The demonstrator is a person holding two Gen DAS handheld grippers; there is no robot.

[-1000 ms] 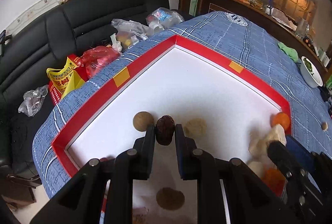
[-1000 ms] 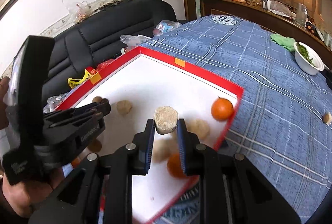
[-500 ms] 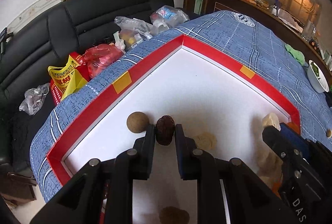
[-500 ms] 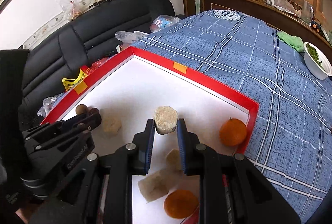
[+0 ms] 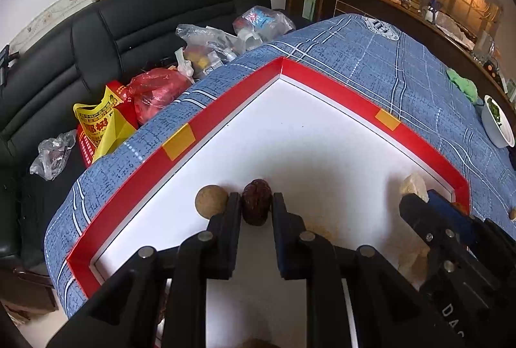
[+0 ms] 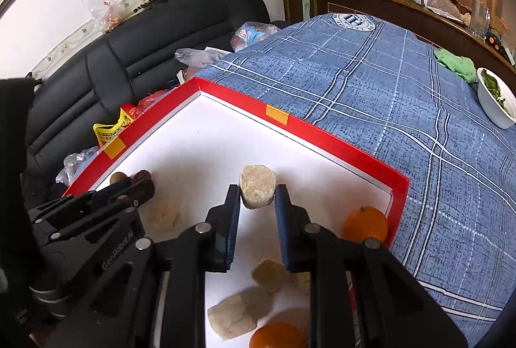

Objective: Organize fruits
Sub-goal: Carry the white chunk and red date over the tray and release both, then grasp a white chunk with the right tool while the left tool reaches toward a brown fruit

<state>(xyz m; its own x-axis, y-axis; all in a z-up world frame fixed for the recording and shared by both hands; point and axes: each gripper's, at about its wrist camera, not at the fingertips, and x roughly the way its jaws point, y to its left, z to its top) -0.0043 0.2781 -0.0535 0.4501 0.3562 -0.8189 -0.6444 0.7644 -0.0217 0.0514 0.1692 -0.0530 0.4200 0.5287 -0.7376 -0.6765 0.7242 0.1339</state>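
blue-cloth table, red tray (image 5: 206, 125) — left gripper (image 5: 257, 203) clamps date (image 5: 256, 200), right gripper (image 6: 257, 195) clamps beige chunk (image 6: 257, 189), likely for sorting.

Woven cloth tablecloth (image 6: 371, 96); glossy leather sofa (image 5: 145, 22)
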